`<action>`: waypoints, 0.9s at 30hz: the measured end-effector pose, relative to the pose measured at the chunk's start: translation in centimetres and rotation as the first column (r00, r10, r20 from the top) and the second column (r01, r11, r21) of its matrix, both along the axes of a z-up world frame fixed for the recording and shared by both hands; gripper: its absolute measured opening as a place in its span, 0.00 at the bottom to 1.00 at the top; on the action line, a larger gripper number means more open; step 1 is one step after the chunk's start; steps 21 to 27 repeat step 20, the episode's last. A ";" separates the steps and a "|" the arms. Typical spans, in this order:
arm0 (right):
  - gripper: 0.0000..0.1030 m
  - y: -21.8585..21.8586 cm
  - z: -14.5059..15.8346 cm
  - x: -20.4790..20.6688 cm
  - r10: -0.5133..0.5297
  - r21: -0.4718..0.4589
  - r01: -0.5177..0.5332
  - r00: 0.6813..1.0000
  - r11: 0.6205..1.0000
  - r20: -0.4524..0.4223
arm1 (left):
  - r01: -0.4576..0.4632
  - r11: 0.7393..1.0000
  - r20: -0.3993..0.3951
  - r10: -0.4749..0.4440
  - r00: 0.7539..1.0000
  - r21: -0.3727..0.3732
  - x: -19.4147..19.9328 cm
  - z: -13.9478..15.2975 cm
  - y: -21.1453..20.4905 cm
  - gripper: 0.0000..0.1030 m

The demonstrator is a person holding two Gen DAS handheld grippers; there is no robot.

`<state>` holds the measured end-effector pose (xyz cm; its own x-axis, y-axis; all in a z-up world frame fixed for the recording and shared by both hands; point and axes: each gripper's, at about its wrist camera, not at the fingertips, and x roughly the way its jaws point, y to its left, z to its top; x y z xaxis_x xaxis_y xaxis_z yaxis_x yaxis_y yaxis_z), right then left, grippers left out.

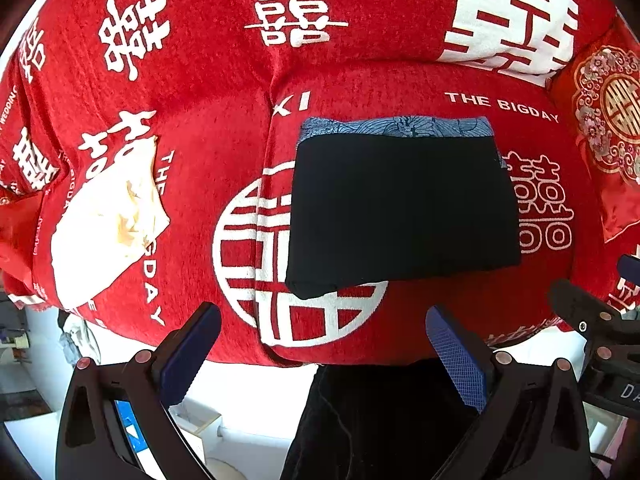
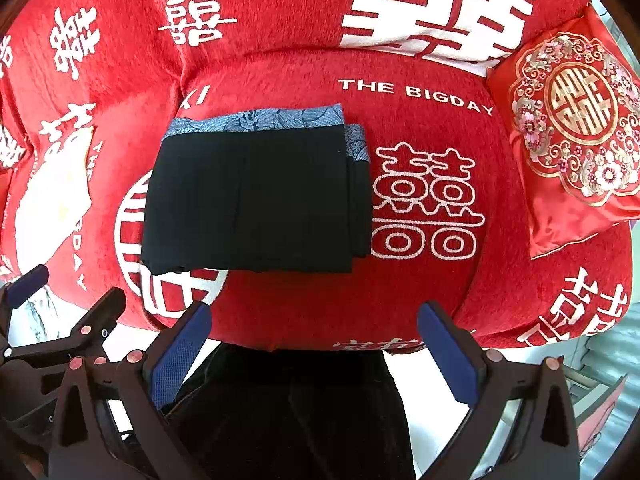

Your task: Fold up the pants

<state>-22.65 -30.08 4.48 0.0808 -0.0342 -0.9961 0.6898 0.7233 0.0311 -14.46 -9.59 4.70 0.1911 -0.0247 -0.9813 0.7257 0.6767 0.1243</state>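
Both sets of jaws stand wide apart and hold nothing: the left gripper (image 1: 323,354) and the right gripper (image 2: 314,350) hover side by side off the front edge of a red sofa (image 2: 280,312), each showing blue-padded fingers (image 2: 180,356) spread to either side of its view. In the left wrist view the right gripper's dark frame shows at the right edge, and in the right wrist view the left gripper's frame shows at the lower left. The pants (image 1: 400,212) lie folded into a compact black rectangle on the sofa seat, ahead of both grippers and apart from them, with a strip of blue patterned fabric (image 2: 260,118) showing along the far edge and down part of the right side. Stacked layers are visible at the right edge of the bundle in the right wrist view. The folded pants partly cover a white circular motif (image 1: 248,248) printed on the red cover, and sit just left of an outlined white character (image 2: 426,200) and below the words "THE BIGDAY". A white cloth (image 1: 108,232), crumpled at its top, rests on the seat to the left, well apart from the pants. A red embroidered cushion (image 2: 572,136) leans at the right end of the sofa. Dark fabric (image 2: 288,412) fills the space below, between the grippers.
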 end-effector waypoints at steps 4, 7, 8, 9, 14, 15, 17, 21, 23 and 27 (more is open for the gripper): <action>1.00 0.0 0.0 0.0 -0.001 0.001 0.001 1.000 1.000 0.000 | 0.005 1.000 0.004 -0.005 1.000 0.002 0.0 0.0 0.0 1.00; 1.00 0.0 0.0 0.0 -0.001 -0.001 0.001 1.000 1.000 -0.002 | 0.003 1.000 0.000 -0.003 1.000 0.001 -0.1 0.0 0.0 1.00; 1.00 0.0 -0.1 -0.2 -0.001 -0.001 0.001 1.000 1.000 -0.002 | 0.003 1.000 -0.001 -0.003 1.000 0.001 -0.1 0.0 0.1 1.00; 1.00 0.0 -0.1 -0.2 -0.001 -0.001 0.001 1.000 1.000 -0.002 | 0.003 1.000 -0.001 -0.003 1.000 0.002 -0.1 0.0 0.1 1.00; 1.00 0.0 -0.1 -0.2 -0.002 -0.003 0.002 1.000 1.000 0.000 | 0.009 1.000 0.016 -0.009 1.000 0.002 -0.2 0.0 0.1 1.00; 1.00 0.0 -0.2 -0.3 -0.003 -0.003 0.003 1.000 1.000 0.000 | 0.014 1.000 0.023 -0.014 1.000 0.002 -0.3 0.1 0.1 1.00; 1.00 -0.1 -0.1 -0.3 -0.003 -0.004 0.003 1.000 1.000 -0.001 | 0.020 1.000 0.029 -0.020 0.999 0.002 -0.4 0.2 0.0 1.00; 1.00 -0.2 0.0 -0.4 -0.009 -0.005 0.009 1.000 1.000 -0.002 | 0.024 1.000 0.022 -0.024 0.999 0.003 -0.4 0.1 0.0 1.00; 1.00 -0.2 0.0 -0.4 -0.009 -0.005 0.009 1.000 1.000 -0.002 | 0.024 1.000 0.022 -0.024 0.999 0.003 -0.4 0.1 0.0 1.00; 1.00 -0.2 0.0 -0.4 -0.009 -0.005 0.009 1.000 1.000 -0.002 | 0.024 1.000 0.022 -0.024 0.999 0.003 -0.4 0.1 0.0 1.00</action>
